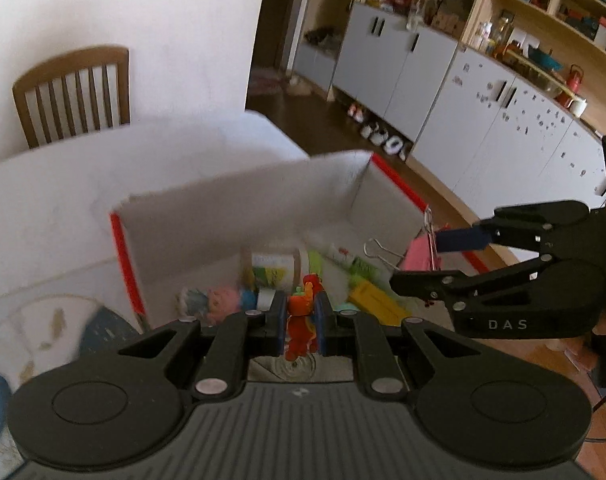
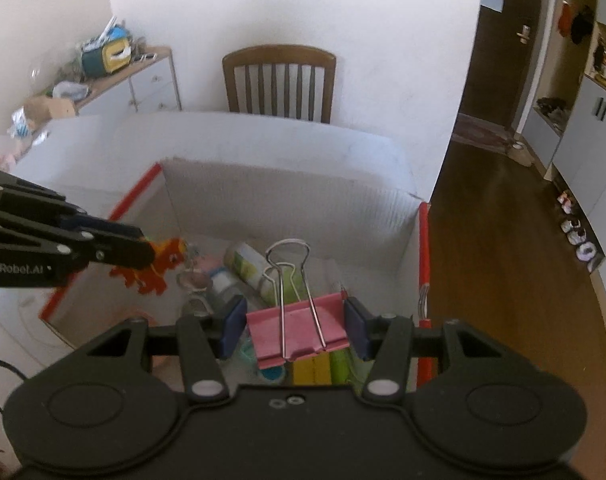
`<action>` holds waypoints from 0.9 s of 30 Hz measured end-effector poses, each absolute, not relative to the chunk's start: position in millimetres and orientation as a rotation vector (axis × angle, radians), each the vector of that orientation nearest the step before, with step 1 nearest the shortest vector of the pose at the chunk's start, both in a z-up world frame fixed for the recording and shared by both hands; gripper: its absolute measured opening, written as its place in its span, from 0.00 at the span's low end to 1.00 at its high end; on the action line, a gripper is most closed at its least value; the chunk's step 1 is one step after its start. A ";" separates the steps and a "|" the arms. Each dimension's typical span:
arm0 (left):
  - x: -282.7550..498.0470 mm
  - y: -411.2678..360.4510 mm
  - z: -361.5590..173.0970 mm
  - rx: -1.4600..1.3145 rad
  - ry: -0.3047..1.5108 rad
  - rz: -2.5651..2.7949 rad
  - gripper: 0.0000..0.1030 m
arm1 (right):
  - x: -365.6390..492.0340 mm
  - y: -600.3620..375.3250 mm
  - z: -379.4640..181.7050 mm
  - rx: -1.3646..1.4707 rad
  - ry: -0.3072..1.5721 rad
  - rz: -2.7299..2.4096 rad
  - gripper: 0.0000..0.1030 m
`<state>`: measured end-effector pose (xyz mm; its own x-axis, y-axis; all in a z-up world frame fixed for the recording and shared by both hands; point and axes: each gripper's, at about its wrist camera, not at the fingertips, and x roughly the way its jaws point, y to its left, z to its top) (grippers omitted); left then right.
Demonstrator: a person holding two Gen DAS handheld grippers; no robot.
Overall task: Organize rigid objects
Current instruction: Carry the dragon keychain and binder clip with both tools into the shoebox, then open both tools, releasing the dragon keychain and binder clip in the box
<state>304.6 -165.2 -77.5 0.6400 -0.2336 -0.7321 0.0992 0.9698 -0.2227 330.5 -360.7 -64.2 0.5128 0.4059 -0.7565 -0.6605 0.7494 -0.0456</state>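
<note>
My left gripper (image 1: 299, 322) pinches a small orange-red plastic figure (image 1: 301, 328); my right gripper (image 2: 295, 326) clamps a pink metal binder clip (image 2: 297, 330). Both hover over the white, red-edged cardboard box (image 2: 287, 188); I'd lower them before releasing.

White wall (image 2: 303, 8), wooden chair (image 2: 279, 80), dark floor (image 2: 483, 240)

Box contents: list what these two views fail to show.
- Left wrist view: the box's near floor is hidden behind the left gripper and its orange toy.
- Right wrist view: the pink binder clip in the right gripper covers items below.
- Both views: blur makes the bottle label unreadable.
</note>
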 end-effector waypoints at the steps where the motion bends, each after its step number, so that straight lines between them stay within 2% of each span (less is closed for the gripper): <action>1: 306.8 -167.0 -81.9 -0.169 0.868 -0.191 0.14 | 331.6 -359.5 -67.6 -0.361 0.808 0.661 0.51; 14: 330.9 -176.2 -123.7 -0.140 1.024 -0.150 0.14 | 340.2 -352.2 -98.4 -0.496 0.870 0.738 0.51; 27: 349.6 -173.5 -135.0 -0.128 1.086 -0.120 0.14 | 350.1 -343.6 -113.9 -0.525 0.921 0.744 0.50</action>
<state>349.6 -173.5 -135.0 0.4605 -0.1598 -0.8731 0.0341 0.9861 -0.1625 350.1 -343.6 -113.9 0.3923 0.3427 -0.8536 -0.7624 0.6403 -0.0933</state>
